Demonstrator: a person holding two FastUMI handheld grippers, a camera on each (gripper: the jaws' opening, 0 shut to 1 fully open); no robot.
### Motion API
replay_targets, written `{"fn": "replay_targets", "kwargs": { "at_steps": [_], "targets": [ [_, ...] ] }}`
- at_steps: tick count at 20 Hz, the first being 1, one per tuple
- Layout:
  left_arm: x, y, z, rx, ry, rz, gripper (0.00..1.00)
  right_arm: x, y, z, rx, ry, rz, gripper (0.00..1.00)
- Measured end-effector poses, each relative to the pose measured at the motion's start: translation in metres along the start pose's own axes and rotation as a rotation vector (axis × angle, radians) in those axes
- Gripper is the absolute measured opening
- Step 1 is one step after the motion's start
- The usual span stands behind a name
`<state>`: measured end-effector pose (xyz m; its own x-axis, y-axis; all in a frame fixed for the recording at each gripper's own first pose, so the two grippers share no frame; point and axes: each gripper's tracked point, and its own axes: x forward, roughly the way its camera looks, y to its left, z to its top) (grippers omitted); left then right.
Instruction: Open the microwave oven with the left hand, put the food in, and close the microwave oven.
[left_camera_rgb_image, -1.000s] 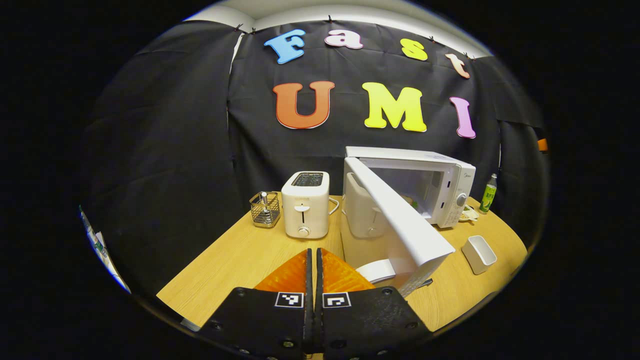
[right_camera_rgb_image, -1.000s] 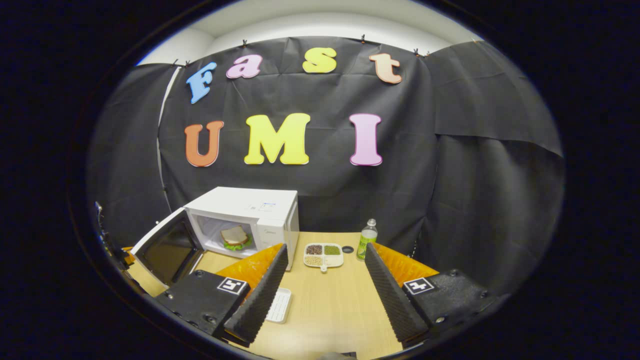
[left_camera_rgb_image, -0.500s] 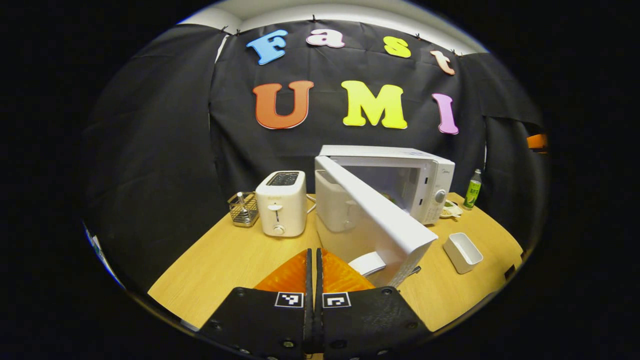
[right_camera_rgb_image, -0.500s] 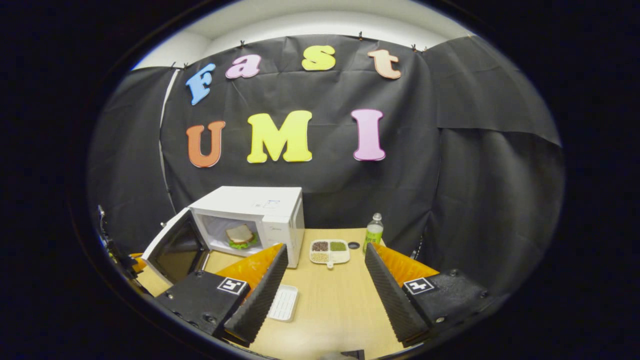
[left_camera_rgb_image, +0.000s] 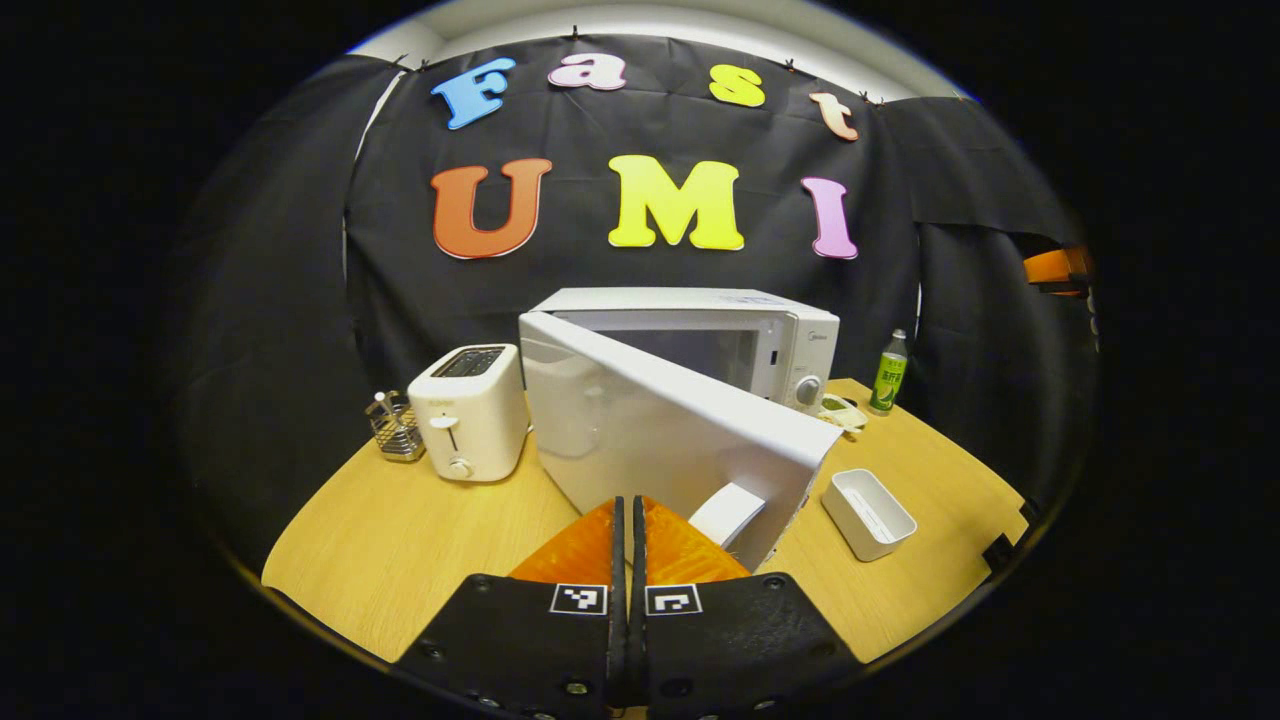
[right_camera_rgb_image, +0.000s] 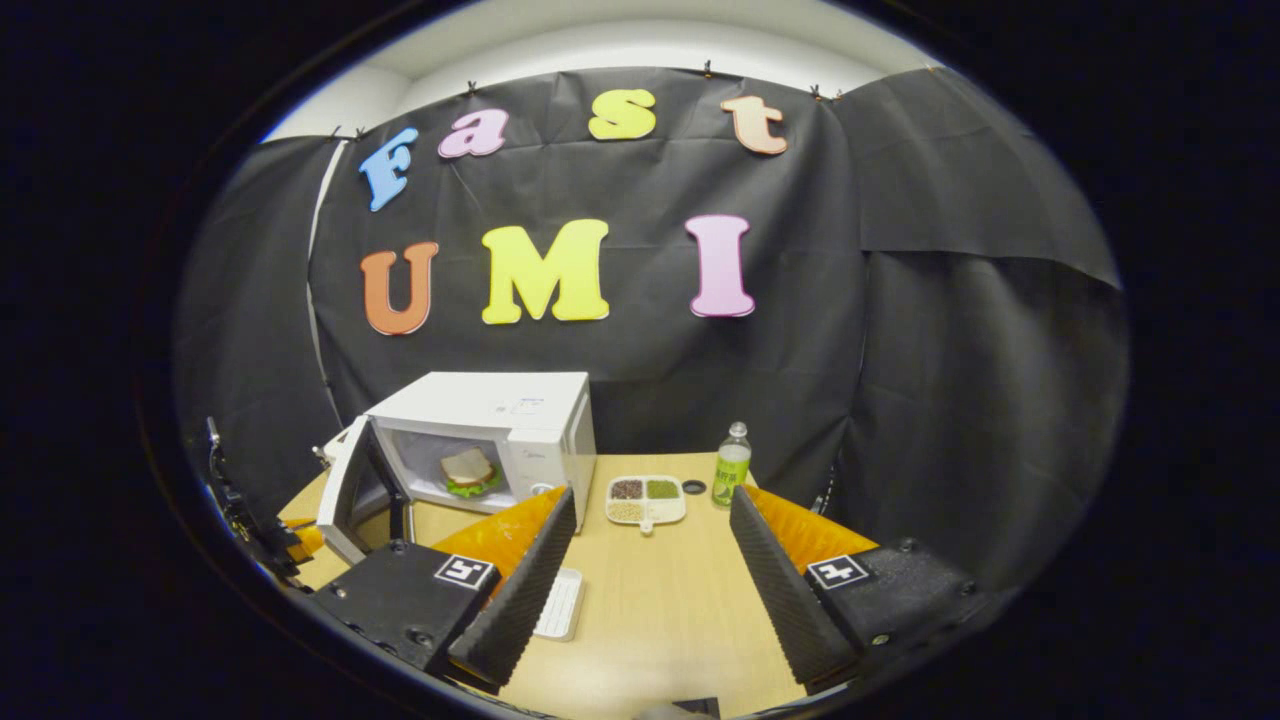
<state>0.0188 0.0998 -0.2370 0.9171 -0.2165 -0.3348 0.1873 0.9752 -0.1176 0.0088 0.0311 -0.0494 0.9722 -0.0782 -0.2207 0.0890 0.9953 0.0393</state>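
Swinging further toward closed than a second ago, the microwave door (left_camera_rgb_image: 660, 420) stands half open. Inside the microwave (right_camera_rgb_image: 480, 435) lies the sandwich (right_camera_rgb_image: 468, 471). Right of the microwave, a divided tray (right_camera_rgb_image: 646, 498) holds grains. Left gripper (left_camera_rgb_image: 628, 520) jaws are pressed together, empty; right gripper (right_camera_rgb_image: 650, 540) jaws are spread wide.

glossy white microwave (left_camera_rgb_image: 700, 330), matt wood-grain table (left_camera_rgb_image: 400, 540), wire-metal rack (left_camera_rgb_image: 395, 430), ribbed foam pads (right_camera_rgb_image: 520, 590).

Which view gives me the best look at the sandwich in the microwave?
The right gripper view: it looks into the open microwave, where the sandwich lies in plain sight. In the left gripper view the half-open door blocks the inside.
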Motion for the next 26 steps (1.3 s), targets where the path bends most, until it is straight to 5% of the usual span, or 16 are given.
{"fn": "replay_targets", "kwargs": {
  "at_steps": [5,6,8,23,26],
  "targets": [
    [0.024,-0.038,0.012,0.024,-0.008,-0.057,0.0,-0.005,-0.012,-0.006,0.009,0.014,-0.018,0.92],
    [0.03,-0.044,0.014,0.026,-0.01,-0.067,0.0,-0.005,-0.015,-0.007,0.007,0.017,-0.021,0.99],
    [0.04,-0.054,0.018,0.031,-0.009,-0.081,0.0,-0.004,-0.021,-0.009,0.006,0.024,-0.028,0.92],
    [0.123,-0.111,0.041,0.089,-0.016,-0.14,0.0,0.013,-0.056,-0.012,0.024,0.07,-0.07,0.92],
    [0.139,-0.118,0.047,0.095,-0.02,-0.148,0.0,0.021,-0.06,-0.012,0.018,0.08,-0.076,0.99]
  ]
}}
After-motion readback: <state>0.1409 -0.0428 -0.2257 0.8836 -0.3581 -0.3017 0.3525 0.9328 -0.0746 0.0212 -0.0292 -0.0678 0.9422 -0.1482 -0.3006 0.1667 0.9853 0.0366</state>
